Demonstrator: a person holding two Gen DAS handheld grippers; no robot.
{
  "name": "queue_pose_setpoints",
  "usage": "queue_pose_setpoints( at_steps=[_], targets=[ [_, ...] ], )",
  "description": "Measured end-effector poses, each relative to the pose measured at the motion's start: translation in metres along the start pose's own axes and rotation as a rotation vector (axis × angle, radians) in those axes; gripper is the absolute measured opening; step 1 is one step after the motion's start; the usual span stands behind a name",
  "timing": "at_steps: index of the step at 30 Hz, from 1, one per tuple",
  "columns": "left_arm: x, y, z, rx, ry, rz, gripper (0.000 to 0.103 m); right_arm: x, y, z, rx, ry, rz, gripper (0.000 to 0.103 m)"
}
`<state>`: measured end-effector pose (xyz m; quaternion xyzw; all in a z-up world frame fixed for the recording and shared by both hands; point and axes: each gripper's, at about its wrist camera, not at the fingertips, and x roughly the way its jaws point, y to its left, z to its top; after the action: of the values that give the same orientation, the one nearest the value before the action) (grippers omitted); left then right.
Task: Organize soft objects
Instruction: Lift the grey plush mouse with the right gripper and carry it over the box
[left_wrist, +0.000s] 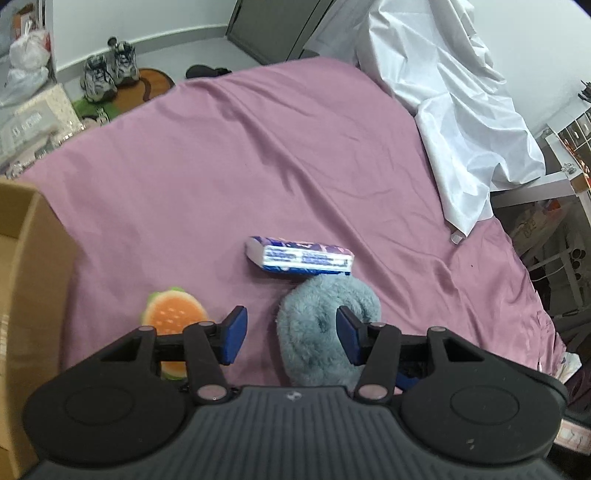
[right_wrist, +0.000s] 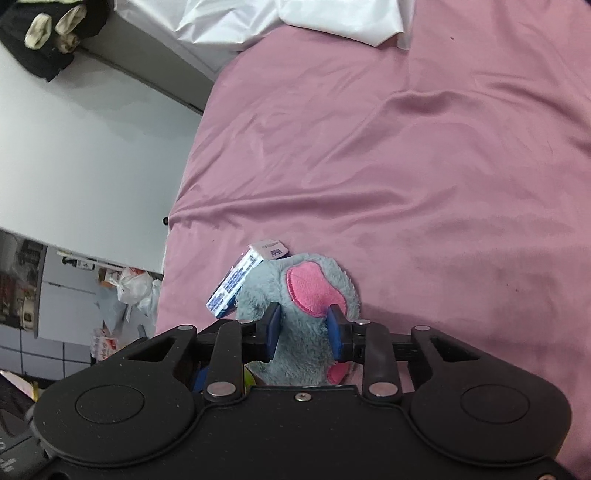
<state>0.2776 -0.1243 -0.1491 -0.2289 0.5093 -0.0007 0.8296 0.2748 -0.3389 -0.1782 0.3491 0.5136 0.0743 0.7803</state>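
A grey plush toy (left_wrist: 317, 332) with pink ears lies on the pink bed sheet (left_wrist: 221, 166). My right gripper (right_wrist: 302, 332) is shut on the plush toy (right_wrist: 295, 295), its blue pads pressed into the fur. A blue and white tissue pack (left_wrist: 301, 258) lies just beyond the plush and touches it; it also shows in the right wrist view (right_wrist: 240, 280). A hamburger plush (left_wrist: 173, 317) lies to the left. My left gripper (left_wrist: 291, 332) is open above the sheet, its right pad over the grey plush, holding nothing.
A cardboard box (left_wrist: 22, 277) stands at the left bed edge. A white sheet (left_wrist: 461, 110) is piled at the far right of the bed. Shoes (left_wrist: 109, 70) and a mat are on the floor beyond. Shelves (left_wrist: 569, 147) stand to the right.
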Motion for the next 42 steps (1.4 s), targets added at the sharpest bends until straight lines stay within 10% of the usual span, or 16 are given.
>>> queue_pose_setpoints(
  at_steps=[6, 12, 42],
  targets=[
    [0.018, 0.002, -0.001, -0.055, 0.021, -0.001, 0.05, 0.002, -0.011, 0.002, 0.06, -0.003, 0.004, 0.028],
    [0.019, 0.005, -0.003, -0.114, 0.02, -0.048, 0.023, 0.0, -0.007, 0.0, 0.032, -0.011, 0.022, 0.025],
    [-0.107, 0.057, 0.002, -0.16, -0.189, -0.074, 0.023, -0.034, 0.074, -0.039, -0.211, -0.022, 0.346, 0.023]
  ],
)
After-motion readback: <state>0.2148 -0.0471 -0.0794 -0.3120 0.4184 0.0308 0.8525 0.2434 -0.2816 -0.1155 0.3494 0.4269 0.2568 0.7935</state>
